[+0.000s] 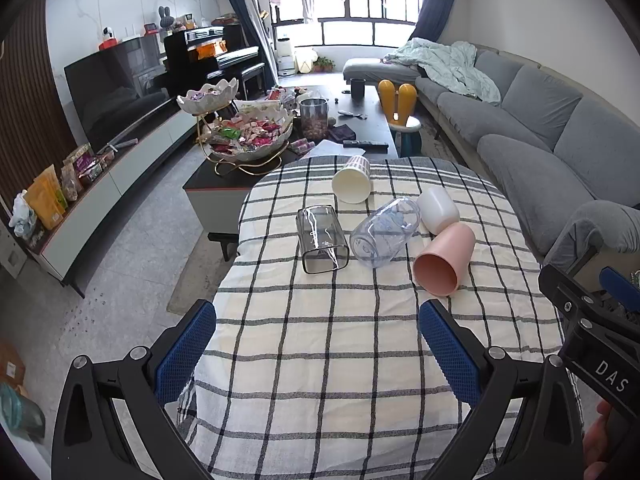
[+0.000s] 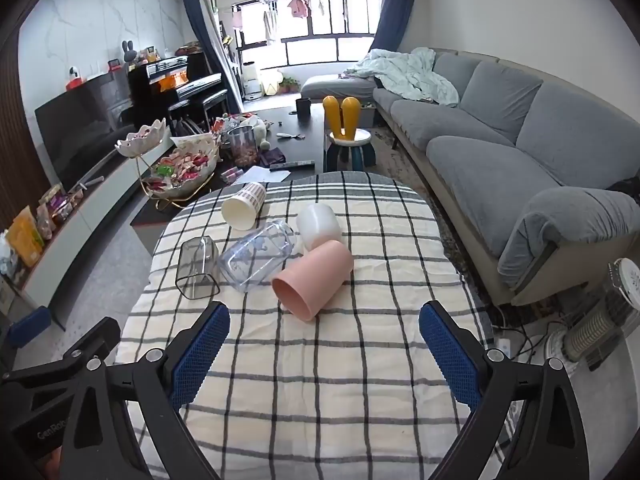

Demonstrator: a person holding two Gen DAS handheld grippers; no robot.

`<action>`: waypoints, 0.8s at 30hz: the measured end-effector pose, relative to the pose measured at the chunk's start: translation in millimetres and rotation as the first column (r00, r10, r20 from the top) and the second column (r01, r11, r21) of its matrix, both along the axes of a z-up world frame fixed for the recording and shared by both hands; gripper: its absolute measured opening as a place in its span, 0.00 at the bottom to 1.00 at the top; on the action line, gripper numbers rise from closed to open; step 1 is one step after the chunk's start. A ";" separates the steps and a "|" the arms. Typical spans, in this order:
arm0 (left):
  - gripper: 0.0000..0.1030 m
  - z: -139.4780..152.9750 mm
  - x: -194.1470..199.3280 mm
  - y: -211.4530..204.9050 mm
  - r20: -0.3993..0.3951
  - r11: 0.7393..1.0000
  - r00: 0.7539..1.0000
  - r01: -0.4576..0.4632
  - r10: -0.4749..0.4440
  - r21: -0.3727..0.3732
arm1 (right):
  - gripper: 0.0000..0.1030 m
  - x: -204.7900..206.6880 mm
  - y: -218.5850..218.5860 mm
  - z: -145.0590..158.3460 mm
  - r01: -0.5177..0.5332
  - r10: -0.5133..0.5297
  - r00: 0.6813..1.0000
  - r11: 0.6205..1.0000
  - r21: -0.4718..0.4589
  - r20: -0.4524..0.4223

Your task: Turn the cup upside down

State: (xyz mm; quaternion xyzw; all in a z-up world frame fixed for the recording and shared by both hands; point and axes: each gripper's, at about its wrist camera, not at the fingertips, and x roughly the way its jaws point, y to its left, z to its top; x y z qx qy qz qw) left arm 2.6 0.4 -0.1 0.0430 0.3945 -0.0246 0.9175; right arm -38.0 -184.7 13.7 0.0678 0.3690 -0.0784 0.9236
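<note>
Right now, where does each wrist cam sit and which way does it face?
Left wrist: on the left gripper, above the near table edge, facing the sofa-side window; its open blue fingers show, plus the right gripper at right.
Right wrist: on the right gripper, same heading; open fingers, left gripper at left.
Shared: five tipped cups, including the pink cup, on the checked cloth.

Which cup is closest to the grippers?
The pink cup. It lies on its side with its open mouth toward the grippers, in front of the white cup and the clear ones.
</note>
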 end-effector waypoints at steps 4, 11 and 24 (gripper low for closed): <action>1.00 -0.3 0.0 0.4 0.000 1.000 1.000 0.001 -0.001 0.000 | 0.94 0.0 0.0 0.0 -0.001 0.001 1.000 1.000 0.000 0.000; 1.00 0.5 0.6 2.9 0.003 1.000 1.000 0.000 0.000 0.000 | 0.94 -0.1 0.1 0.2 0.000 0.000 1.000 1.000 0.001 0.000; 1.00 1.0 -2.8 8.0 0.000 1.000 1.000 -0.004 0.004 -0.004 | 0.94 0.2 -0.3 -0.5 0.000 0.000 1.000 1.000 0.002 -0.002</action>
